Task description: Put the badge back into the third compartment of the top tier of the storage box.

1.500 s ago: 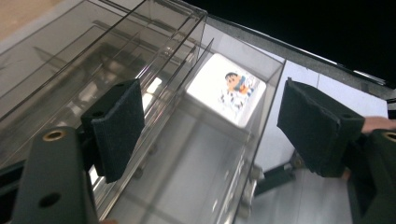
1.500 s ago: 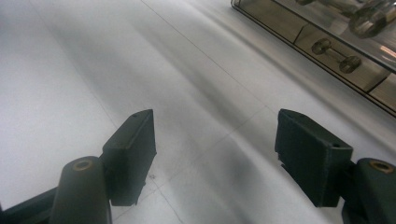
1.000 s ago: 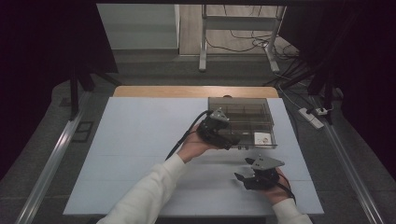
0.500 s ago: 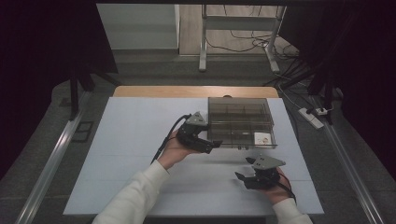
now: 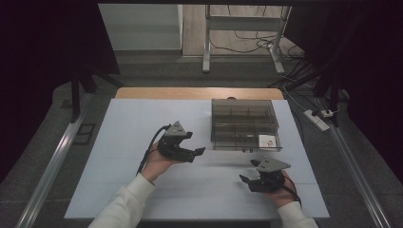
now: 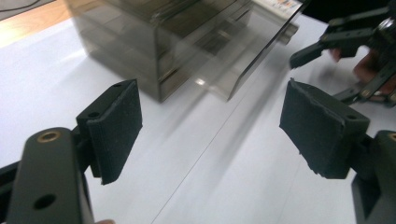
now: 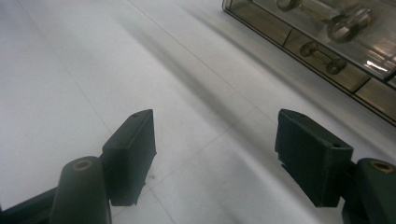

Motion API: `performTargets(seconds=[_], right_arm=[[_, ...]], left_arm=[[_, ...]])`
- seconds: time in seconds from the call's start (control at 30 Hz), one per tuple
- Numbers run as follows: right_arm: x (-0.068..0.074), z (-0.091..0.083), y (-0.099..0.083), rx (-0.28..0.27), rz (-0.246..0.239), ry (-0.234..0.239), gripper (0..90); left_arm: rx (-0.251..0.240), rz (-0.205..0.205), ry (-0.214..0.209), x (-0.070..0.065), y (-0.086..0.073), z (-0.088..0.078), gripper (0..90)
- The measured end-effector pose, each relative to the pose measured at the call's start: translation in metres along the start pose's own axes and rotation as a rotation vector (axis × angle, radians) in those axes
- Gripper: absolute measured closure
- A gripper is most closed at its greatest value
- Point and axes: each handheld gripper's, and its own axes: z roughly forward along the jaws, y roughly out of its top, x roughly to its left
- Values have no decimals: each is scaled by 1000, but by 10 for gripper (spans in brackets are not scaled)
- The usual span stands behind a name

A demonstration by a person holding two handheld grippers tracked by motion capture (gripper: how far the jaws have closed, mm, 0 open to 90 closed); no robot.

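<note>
- The clear compartment box (image 5: 245,124) is sitting at the far right of the white table (image 5: 123,180), its back edge close to the wooden strip (image 5: 157,93) along the table's far side.
- Wide bare tabletop is lying open from 6 to 10 o'clock of the box; to its 3 o'clock only a narrow margin is remaining before the table's right edge.
- The left gripper (image 5: 196,151) is hovering at about 8 o'clock of the box, just off its near-left corner and not touching it.
- The right gripper (image 5: 247,179) is sitting at about 6 o'clock of the box, near the table's front edge, well apart from the box.
- In the left gripper view the box (image 6: 187,42) is showing blurred and is being cut off at the top edge, so its contents are hard to make out.
- In the right gripper view a corner of the box (image 7: 327,42) is showing small metal parts (image 7: 343,25) inside; what they are I cannot tell.
- The left hand (image 5: 159,164) is reaching forward with its forearm slanting in from 7 o'clock, jaws pointing toward 3 o'clock.
- Both pairs of jaws are standing spread with nothing between them, the pads (image 6: 116,126) of the left one facing across a bare gap.
- The right hand (image 5: 283,190) is holding its gripper low, jaws pointing toward 9 o'clock.
</note>
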Motion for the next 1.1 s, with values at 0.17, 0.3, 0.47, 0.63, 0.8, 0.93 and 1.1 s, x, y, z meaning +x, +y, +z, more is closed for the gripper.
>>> performTargets(seconds=[0.17, 0.3, 0.47, 0.63, 0.8, 0.93, 1.1], right_arm=[[-1, 0, 0, 0, 4, -2, 288], [-1, 0, 0, 3, 6, -2, 287], [-2, 0, 0, -1, 8, -5, 287], [-2, -1, 0, -3, 9, -7, 288], [-3, -2, 0, -5, 10, -9, 288], [-4, -2, 0, -10, 11, -11, 288], [-5, -2, 0, -10, 12, -14, 288]], left_arm=[[20, 28, 45, 0, -14, -11, 206], [19, 24, 57, 0, -25, -19, 203], [20, 6, 77, 3, -40, -30, 202], [36, -14, 105, 5, -58, -41, 202], [28, -18, 140, 5, -71, -53, 202], [40, -4, 169, 4, -82, -58, 202], [60, 4, 182, 3, -93, -62, 198]])
